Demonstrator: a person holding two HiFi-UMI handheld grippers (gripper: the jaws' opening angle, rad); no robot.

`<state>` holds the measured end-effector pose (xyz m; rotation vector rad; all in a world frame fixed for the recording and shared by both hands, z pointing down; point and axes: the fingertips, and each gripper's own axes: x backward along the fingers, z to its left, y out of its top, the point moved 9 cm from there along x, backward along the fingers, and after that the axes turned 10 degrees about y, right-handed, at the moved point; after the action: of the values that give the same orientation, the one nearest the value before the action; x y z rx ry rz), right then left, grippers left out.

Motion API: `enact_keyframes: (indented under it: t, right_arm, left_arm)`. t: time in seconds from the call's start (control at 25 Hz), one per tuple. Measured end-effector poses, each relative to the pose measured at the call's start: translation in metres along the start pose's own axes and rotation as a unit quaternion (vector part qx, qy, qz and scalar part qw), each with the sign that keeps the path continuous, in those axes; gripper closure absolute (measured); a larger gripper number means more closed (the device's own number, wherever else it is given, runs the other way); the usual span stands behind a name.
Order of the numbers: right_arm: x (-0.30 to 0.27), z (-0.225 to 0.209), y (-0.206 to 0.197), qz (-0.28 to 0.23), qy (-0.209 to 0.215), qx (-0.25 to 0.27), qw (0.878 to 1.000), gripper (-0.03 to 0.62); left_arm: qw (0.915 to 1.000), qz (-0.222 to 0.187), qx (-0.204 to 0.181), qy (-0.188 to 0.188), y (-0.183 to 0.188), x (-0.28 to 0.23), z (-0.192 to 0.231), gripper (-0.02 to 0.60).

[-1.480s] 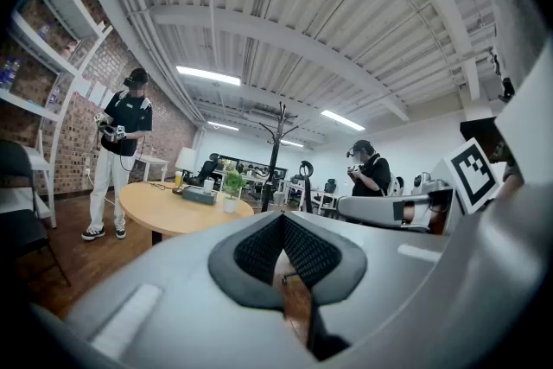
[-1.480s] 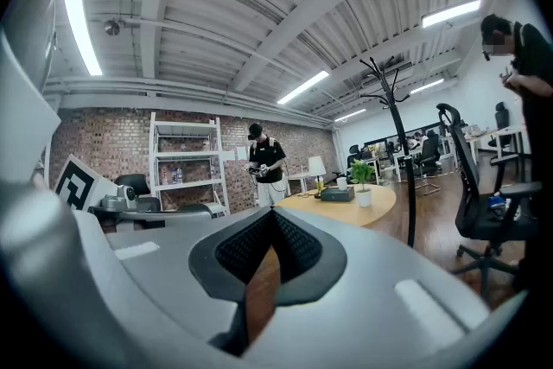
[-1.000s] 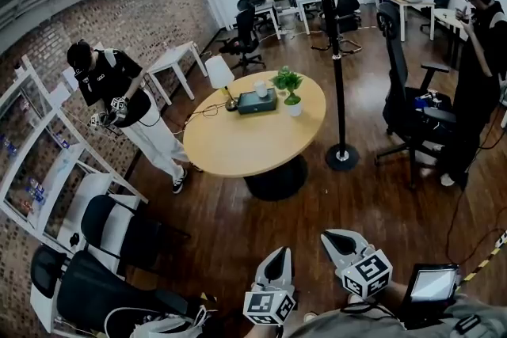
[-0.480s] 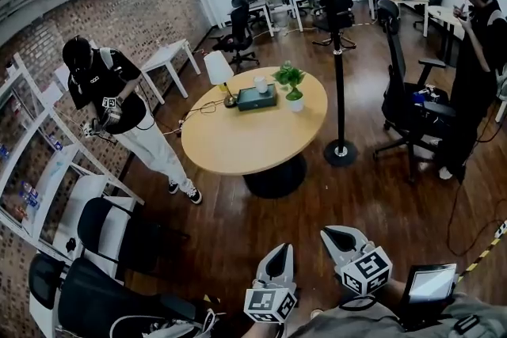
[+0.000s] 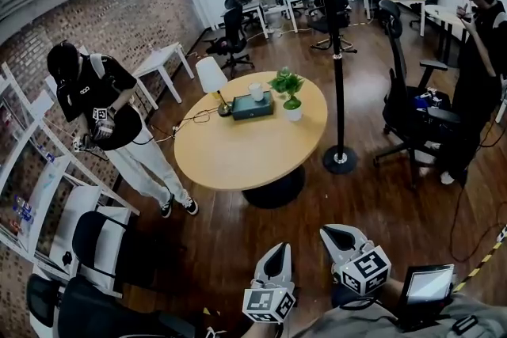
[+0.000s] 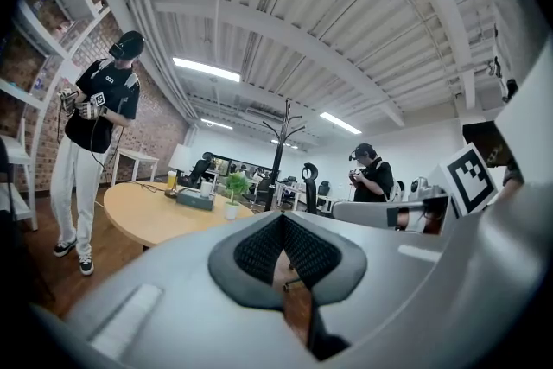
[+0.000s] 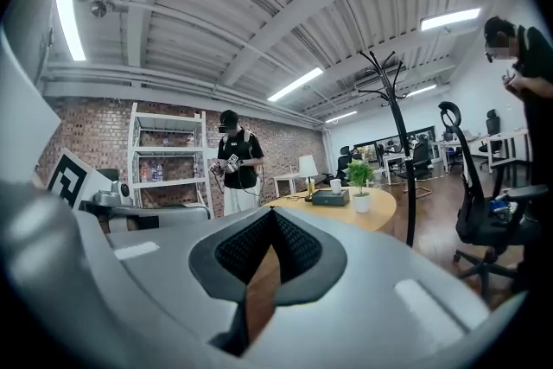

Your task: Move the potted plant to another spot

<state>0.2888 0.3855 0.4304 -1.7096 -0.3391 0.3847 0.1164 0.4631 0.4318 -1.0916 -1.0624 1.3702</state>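
Now, the head view: a small green potted plant (image 5: 289, 88) in a white pot stands on the round light-wood table (image 5: 238, 153), toward its far edge. It is just beside a dark teal box (image 5: 253, 104), with a white cup (image 5: 256, 92) behind that. The left gripper (image 5: 280, 249) and the right gripper (image 5: 330, 233) hang side by side, well short of the table.

Over to the left gripper view: its jaws are clenched tip to tip with nothing between them, and the potted plant sits on the table ahead.

Right gripper view next: jaws pressed together too, empty, with the table and potted plant off in the distance.
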Motion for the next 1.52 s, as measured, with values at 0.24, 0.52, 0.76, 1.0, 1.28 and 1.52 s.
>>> enact_keyframes:
  t: [0.24, 0.52, 0.76, 1.0, 1.28, 1.52]
  right_arm:
    - [-0.041, -0.073, 0.014, -0.002, 0.010, -0.004, 1.000, 0.586]
    - [-0.087, -0.166, 0.030, 0.003, 0.030, -0.009, 1.000, 0.586]
    - [-0.127, -0.223, 0.038, 0.007, 0.032, -0.017, 0.999, 0.586]
    - [-0.171, -0.262, 0.043, 0.007, 0.022, -0.019, 1.000, 0.586]
    - [-0.238, -0.295, 0.044, 0.016, -0.010, -0.018, 1.000, 0.586]
    - [-0.309, -0.319, 0.050, 0.013, -0.041, -0.015, 0.999, 0.586]
  left_arm:
    - [0.9999, -0.003, -0.001, 0.014, 0.002, -0.084, 0.009, 0.581]
    - [0.9992, -0.007, -0.005, 0.040, 0.013, -0.182, 0.007, 0.581]
    - [0.9985, 0.007, -0.009, 0.054, 0.016, -0.245, 0.022, 0.581]
    - [0.9988, 0.016, -0.009, 0.045, 0.019, -0.299, 0.046, 0.581]
    - [0.9996, 0.023, -0.005, 0.013, 0.022, -0.368, 0.102, 0.581]
    - [0.9996, 0.020, -0.013, -0.015, 0.038, -0.428, 0.159, 0.581]
